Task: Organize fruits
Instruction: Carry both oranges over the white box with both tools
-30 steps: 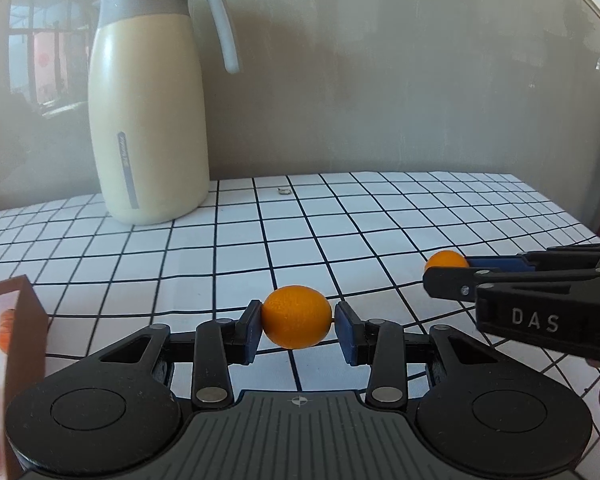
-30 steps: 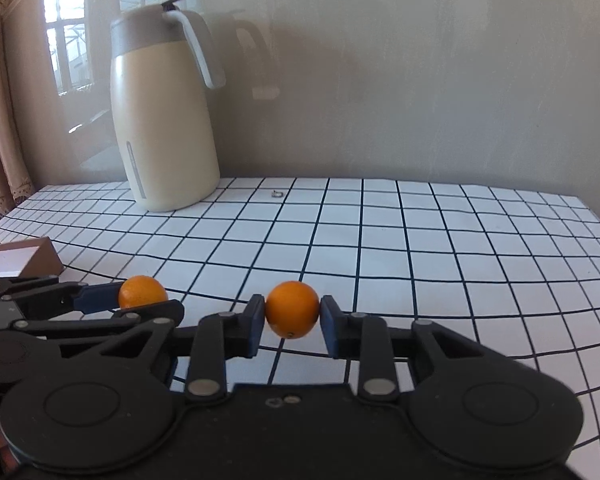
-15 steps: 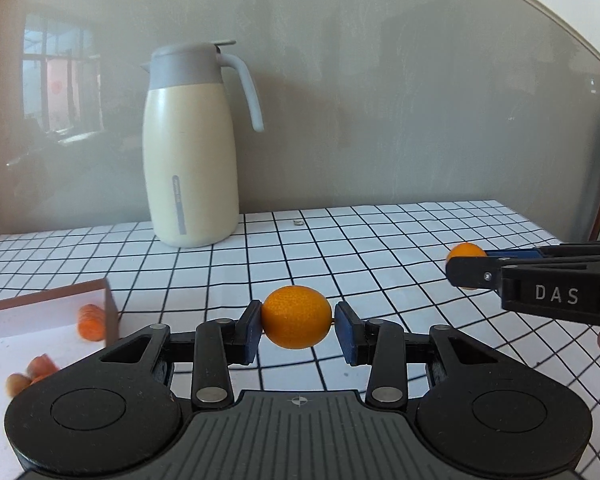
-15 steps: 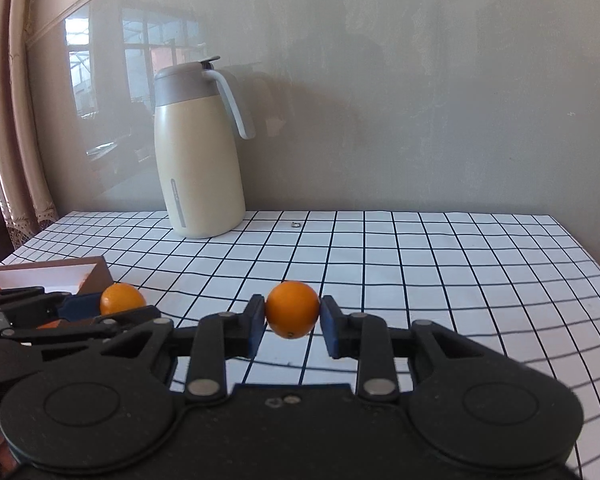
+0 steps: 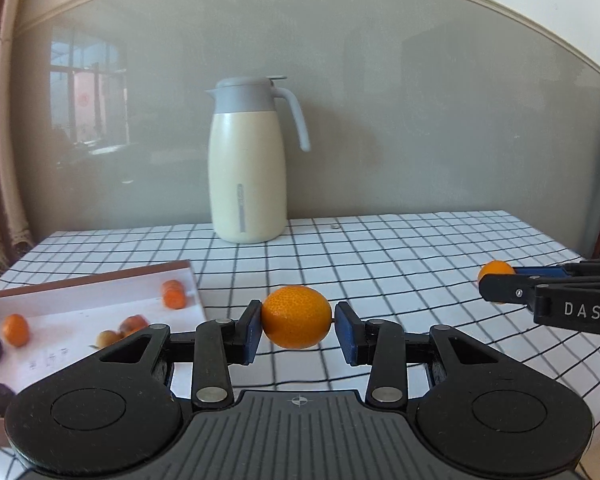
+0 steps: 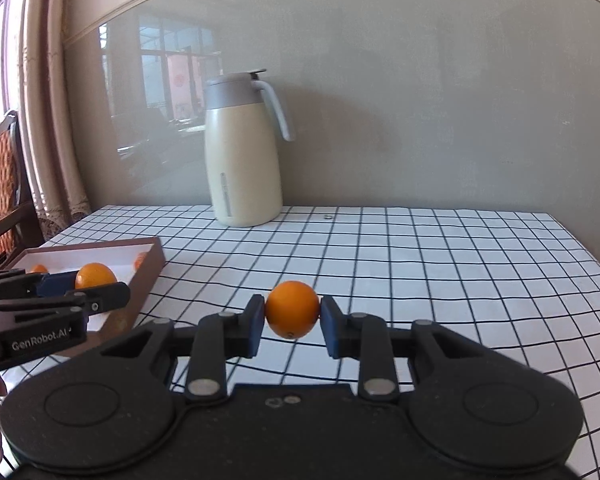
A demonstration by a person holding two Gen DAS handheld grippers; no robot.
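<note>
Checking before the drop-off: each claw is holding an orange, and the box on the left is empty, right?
Not quite: the box is not empty. The left wrist view shows several fruits lying in it. Each claw does hold an orange: left claw, right claw.

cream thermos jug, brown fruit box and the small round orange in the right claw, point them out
cream thermos jug with grey lid (image 5: 246, 184), left wrist view, middle of body
brown cardboard fruit box (image 5: 92, 279), left wrist view, far rim
small round orange (image 6: 292, 309), right wrist view, front face
</note>
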